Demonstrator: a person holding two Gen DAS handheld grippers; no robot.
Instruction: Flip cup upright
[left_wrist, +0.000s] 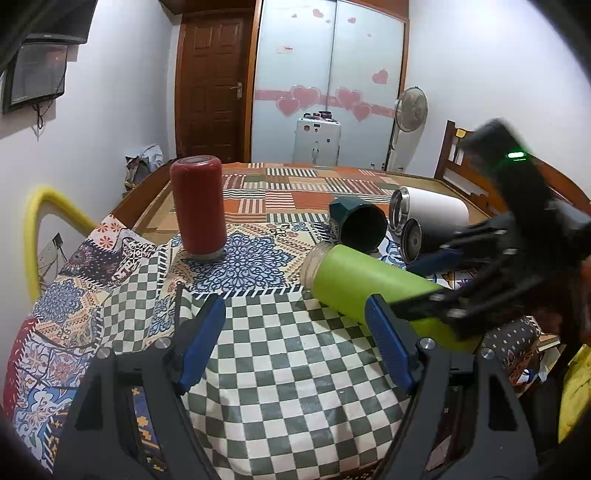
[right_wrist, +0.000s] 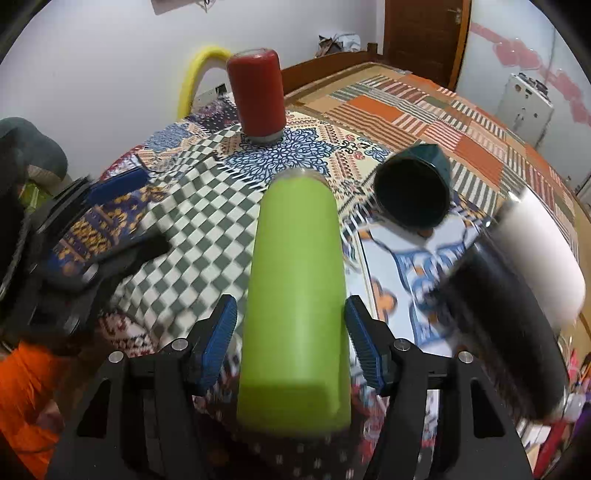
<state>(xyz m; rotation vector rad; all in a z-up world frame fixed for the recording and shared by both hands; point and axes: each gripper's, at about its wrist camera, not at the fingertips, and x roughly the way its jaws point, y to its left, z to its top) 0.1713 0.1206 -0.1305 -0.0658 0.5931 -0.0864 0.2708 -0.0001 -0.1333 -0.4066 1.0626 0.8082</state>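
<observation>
A lime green cup (left_wrist: 362, 284) lies on its side on the patterned tablecloth, mouth toward the table's middle; it also shows in the right wrist view (right_wrist: 295, 295). My right gripper (right_wrist: 291, 339) is open, its blue pads either side of the cup's body near its base, with small gaps. In the left wrist view the right gripper (left_wrist: 443, 280) reaches in from the right over the cup. My left gripper (left_wrist: 295, 347) is open and empty above the checkered cloth, left of the green cup.
A red cup (left_wrist: 199, 206) stands mouth down at the left. A dark green cup (left_wrist: 358, 225), a white cup (left_wrist: 428, 210) and a black cup (left_wrist: 417, 240) lie on their sides behind the green one. The table edge (left_wrist: 147, 192) is wooden.
</observation>
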